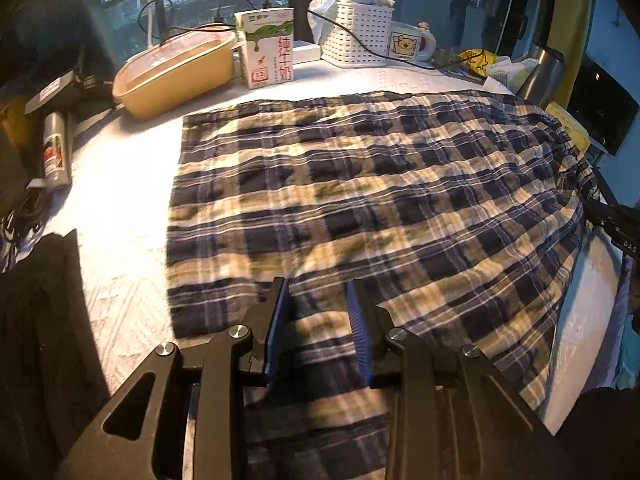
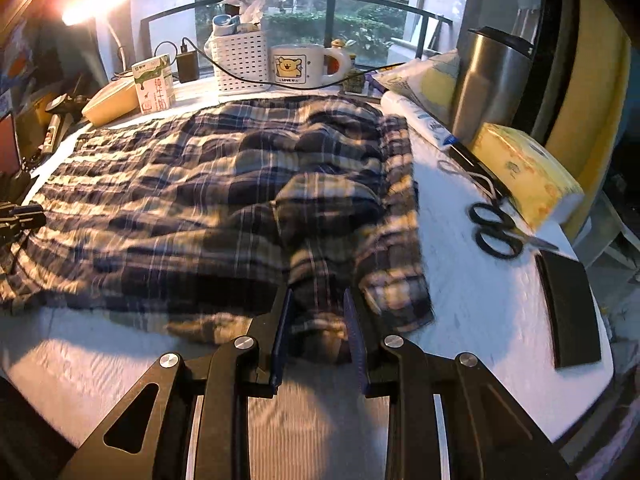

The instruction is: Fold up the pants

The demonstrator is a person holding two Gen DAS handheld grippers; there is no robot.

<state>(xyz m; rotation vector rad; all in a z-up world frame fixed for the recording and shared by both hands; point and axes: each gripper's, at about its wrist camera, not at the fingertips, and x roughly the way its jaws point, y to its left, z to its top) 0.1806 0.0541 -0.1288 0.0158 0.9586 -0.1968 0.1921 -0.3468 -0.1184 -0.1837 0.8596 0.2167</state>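
White table (image 2: pixel 472 320) with plaid pants (image 2: pixel 224 208), scissors (image 2: pixel 496 228), mug (image 2: pixel 304 65), basket (image 2: pixel 240 65), perhaps a milk carton (image 1: pixel 266 46).

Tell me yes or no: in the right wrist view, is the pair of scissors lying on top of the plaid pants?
No, the scissors lie on the bare white table to the right of the plaid pants, apart from the cloth.
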